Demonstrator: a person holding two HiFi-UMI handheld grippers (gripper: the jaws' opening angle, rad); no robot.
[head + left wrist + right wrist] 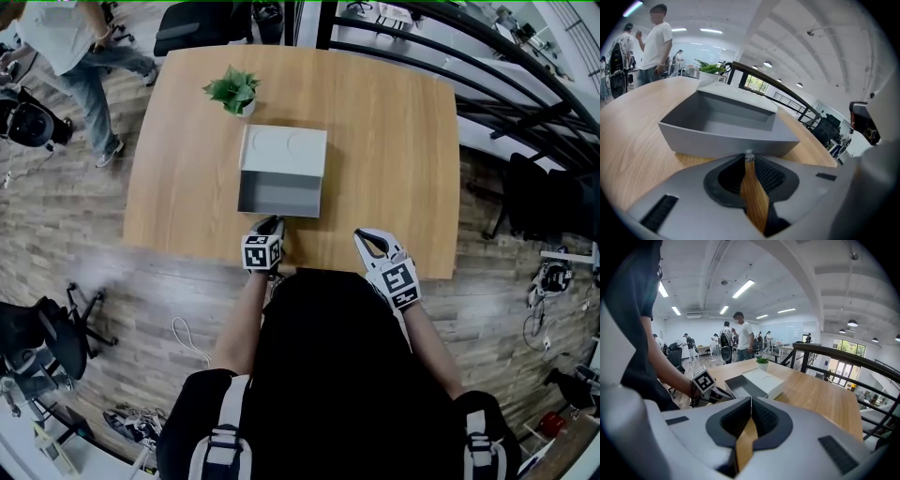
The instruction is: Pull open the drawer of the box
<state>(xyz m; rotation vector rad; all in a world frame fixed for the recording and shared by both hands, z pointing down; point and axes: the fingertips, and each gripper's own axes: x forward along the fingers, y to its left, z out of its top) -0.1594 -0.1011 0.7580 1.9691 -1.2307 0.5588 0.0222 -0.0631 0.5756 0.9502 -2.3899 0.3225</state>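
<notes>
A white box (286, 150) lies on the wooden table (394, 141). Its grey drawer (279, 192) stands pulled out toward me, and it is empty inside (726, 126). My left gripper (272, 223) is at the drawer's front, shut on the small silver knob (749, 154) that shows at its tips (749, 158). My right gripper (361, 239) hovers near the table's front edge, right of the drawer, with its jaws shut on nothing (751, 400). The right gripper view shows the box (764, 380) and the left gripper's marker cube (703, 379).
A small potted plant (234, 91) stands behind the box at its left corner. A person (70, 47) walks on the floor beyond the table's far left. Black railings (506, 84) run along the right, and office chairs (37, 337) stand to my left.
</notes>
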